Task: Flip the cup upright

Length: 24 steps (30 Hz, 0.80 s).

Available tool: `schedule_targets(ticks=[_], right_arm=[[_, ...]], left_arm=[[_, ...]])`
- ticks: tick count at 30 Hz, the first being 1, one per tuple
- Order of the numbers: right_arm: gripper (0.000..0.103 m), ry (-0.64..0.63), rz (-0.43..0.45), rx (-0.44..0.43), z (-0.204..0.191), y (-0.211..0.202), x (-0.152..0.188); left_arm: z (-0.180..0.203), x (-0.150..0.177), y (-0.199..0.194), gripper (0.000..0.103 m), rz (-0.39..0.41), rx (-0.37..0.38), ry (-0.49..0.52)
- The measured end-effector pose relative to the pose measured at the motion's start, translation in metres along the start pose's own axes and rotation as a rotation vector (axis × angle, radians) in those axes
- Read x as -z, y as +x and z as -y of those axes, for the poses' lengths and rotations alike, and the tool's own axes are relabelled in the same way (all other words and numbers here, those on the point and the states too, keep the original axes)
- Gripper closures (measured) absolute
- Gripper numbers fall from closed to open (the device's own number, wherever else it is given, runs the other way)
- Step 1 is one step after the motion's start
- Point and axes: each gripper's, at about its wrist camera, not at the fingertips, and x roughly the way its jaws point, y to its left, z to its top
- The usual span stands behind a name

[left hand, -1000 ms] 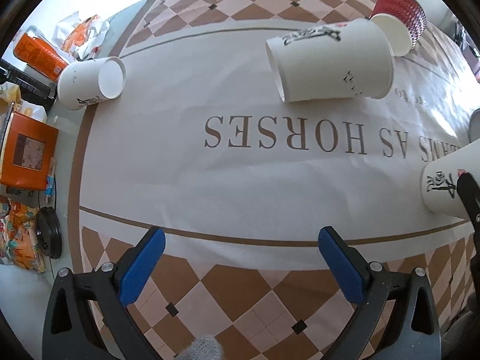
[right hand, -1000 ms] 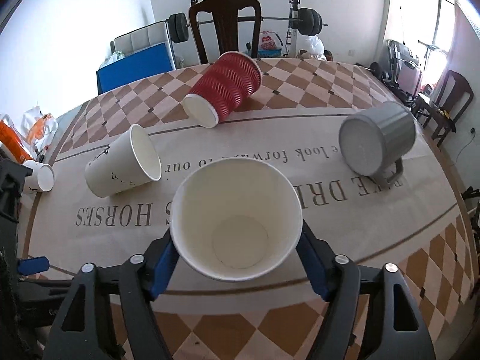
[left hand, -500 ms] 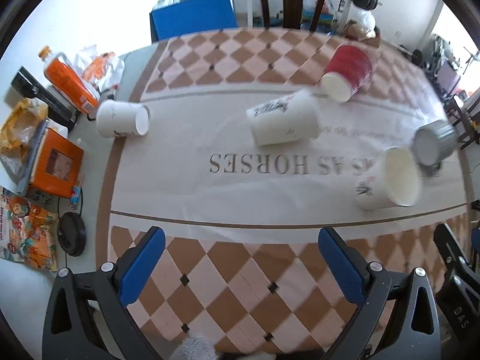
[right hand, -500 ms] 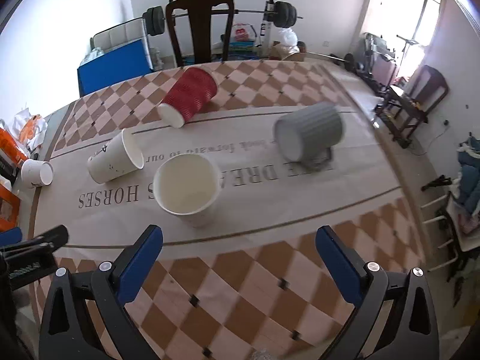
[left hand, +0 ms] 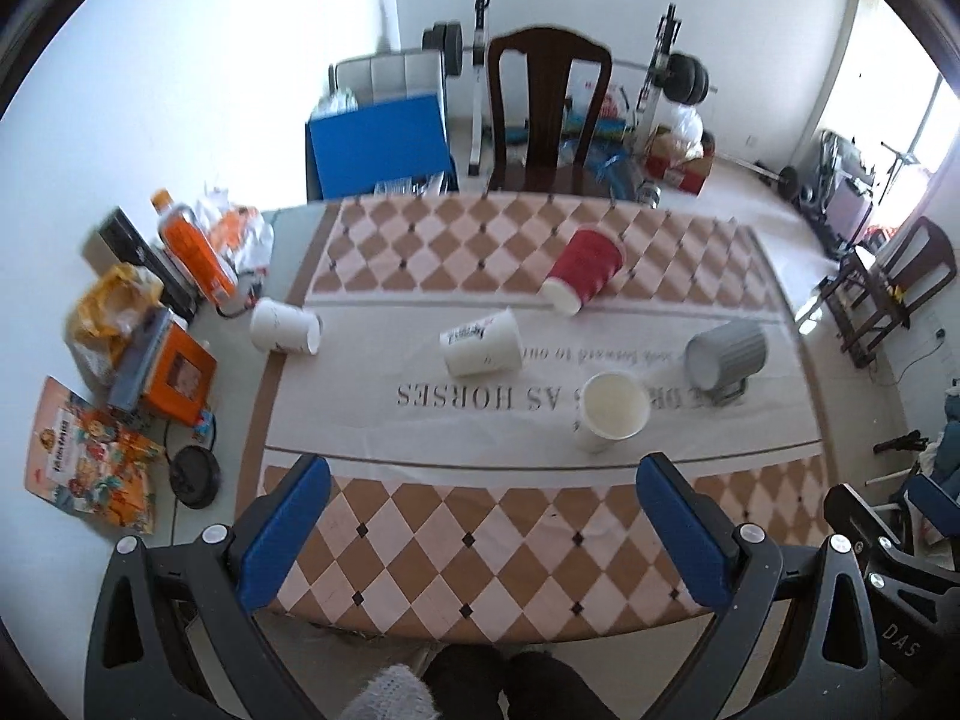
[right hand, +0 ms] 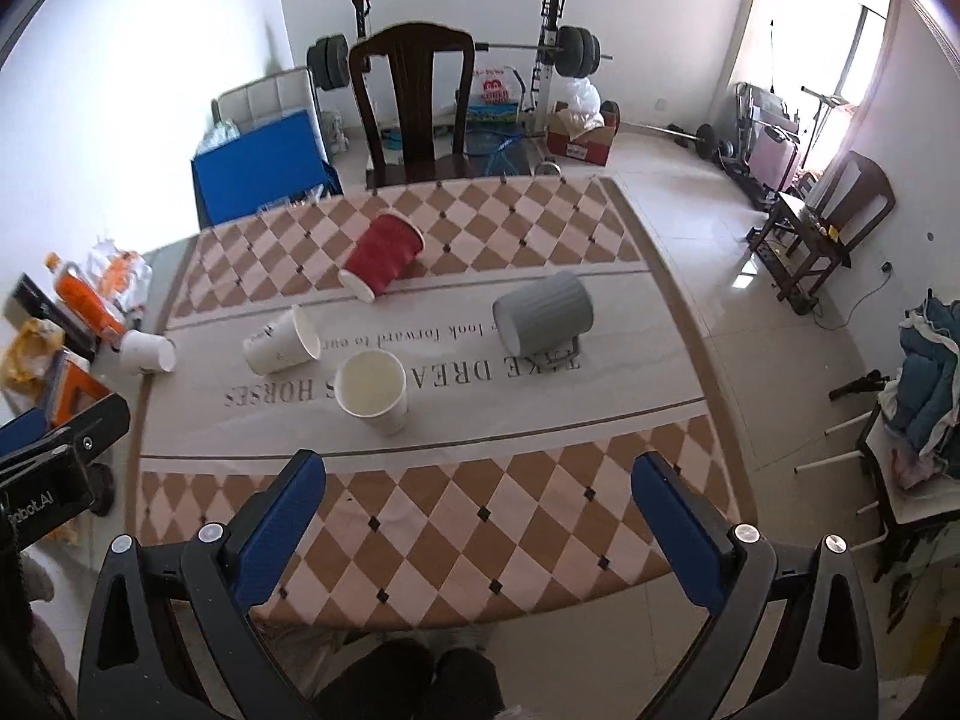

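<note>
Both grippers hang above the near edge of the tabletop (right hand: 678, 360), pulled well back from everything on it. From where I stand, the left gripper (left hand: 483, 525) has its blue pads spread wide with nothing between them, and the right gripper (right hand: 480, 519) is just as wide and just as empty.

Only the right wrist view catches the side of the left gripper, as a black clamp poking in at its left edge, and it alone shows the bare floor to the right of the tabletop. Only the left wrist view takes in the clutter along the tabletop's left edge: an orange bottle (left hand: 192, 249), an orange box (left hand: 174, 375), a snack packet (left hand: 90, 468) and a black lid (left hand: 193, 476).

Out past the grippers, the white paper cup (right hand: 372, 390) stands upright, mouth up, on the cloth's lettered band, nearer the near edge than any other cup and well apart from both grippers. Behind it a second white cup (right hand: 281, 342) lies on its side. A small white cup (right hand: 147, 353) lies tipped at the left edge. A red ribbed cup (right hand: 382, 261) lies toward the far edge, and a grey mug (right hand: 543, 312) lies on its side toward the right edge.
</note>
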Motion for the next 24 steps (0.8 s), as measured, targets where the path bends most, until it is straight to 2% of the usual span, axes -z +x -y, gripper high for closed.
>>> schedule_targets(ticks=[6,10,17,24], right_arm=[[0.0,-0.013,0.045,-0.029,0.009,-0.057,-0.012],[0.0,-0.019,0.056,-0.056,0.011,-0.08,-0.018],[0.0,-0.044,0.068,-0.072,0.011,-0.106,-0.026],[0.0,-0.048,0.067,-0.071,0.01,-0.111,-0.028]], left_arm=[[0.005,-0.007,-0.05,0.0,0.057,-0.005,0.004],[0.005,-0.008,-0.069,0.0,0.058,-0.012,-0.006],[0.006,-0.007,-0.089,0.0,0.037,-0.007,-0.014],[0.008,-0.005,-0.099,0.0,0.016,-0.026,-0.01]])
